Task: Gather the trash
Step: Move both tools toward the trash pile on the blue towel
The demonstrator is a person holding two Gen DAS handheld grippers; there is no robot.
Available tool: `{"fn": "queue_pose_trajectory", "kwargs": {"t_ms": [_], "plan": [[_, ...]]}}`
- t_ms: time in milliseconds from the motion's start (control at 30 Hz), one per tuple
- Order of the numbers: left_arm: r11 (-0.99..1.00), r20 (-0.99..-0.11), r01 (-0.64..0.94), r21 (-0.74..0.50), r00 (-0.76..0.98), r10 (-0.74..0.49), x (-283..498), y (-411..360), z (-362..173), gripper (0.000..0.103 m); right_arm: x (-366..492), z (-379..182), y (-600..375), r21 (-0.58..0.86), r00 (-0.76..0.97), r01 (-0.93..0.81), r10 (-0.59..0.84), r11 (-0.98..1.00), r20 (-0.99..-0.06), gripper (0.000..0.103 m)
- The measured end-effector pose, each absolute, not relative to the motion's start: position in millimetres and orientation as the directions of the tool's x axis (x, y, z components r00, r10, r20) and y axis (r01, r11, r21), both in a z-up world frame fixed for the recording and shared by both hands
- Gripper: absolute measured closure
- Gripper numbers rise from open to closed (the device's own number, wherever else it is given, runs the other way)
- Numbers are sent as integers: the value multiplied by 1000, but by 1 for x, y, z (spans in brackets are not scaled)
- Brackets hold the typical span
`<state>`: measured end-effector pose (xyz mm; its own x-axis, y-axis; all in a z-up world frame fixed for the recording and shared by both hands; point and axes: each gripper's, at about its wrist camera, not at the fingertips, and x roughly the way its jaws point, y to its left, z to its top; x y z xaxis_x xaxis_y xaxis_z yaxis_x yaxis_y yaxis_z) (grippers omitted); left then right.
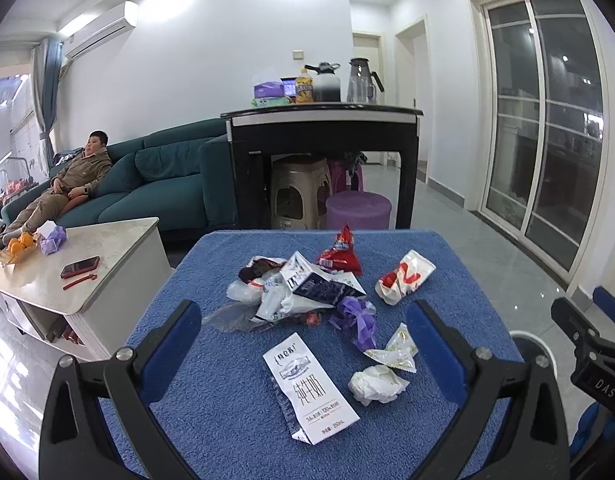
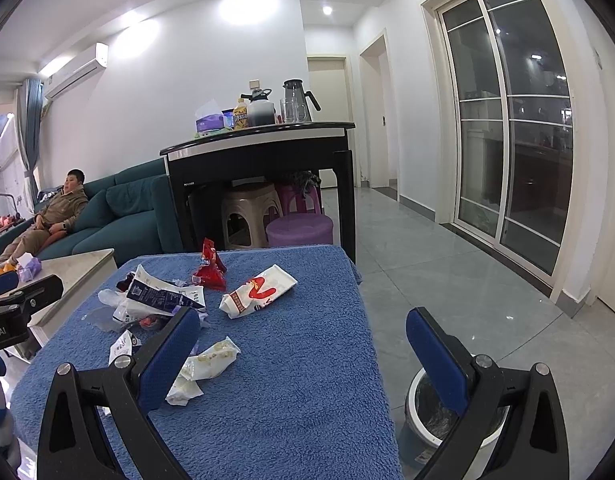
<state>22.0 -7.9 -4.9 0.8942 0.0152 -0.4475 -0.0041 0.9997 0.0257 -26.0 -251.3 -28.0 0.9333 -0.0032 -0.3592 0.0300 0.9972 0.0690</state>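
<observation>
The left gripper (image 1: 303, 344), fingers spread and empty, hovers directly over the flat milk carton (image 1: 309, 388) on the blue towel (image 1: 211, 400), its long axis pointing away between them, while the right gripper (image 2: 303, 344), also spread, is nearer the bin (image 2: 439, 412).

A flattened white milk carton (image 1: 310, 388) lay nearest on the blue towel (image 1: 227, 420), beside a crumpled tissue (image 1: 377, 385). Farther back sat a red snack bag (image 1: 341, 254), a red-and-white wrapper (image 1: 403, 278) and a purple wrapper (image 1: 357, 316). A lined bin (image 2: 439, 412) stood on the floor.
</observation>
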Motion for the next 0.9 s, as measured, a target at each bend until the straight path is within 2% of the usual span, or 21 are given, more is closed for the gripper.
{"fn": "queue_pose_trajectory", "kwargs": {"t_ms": [233,567,833,900], "plan": [[997,-426,-68,-28,903,49,17,28,9,0,-37,-16,-249,76,945,14,11,997,-327,0],[997,-481,-34,-69,877,-3,21,38,3,0,-43,-11,-245,78,948,-25,48,997,-314,1],[998,-609,-6,-70,792,-38,47,29,-43,0,-30,-25,-246,111,922,-78,114,991,-369,23],[998,-648,-5,-68,761,-40,58,24,-60,0,-24,-33,-246,116,909,-91,130,989,-395,25]]}}
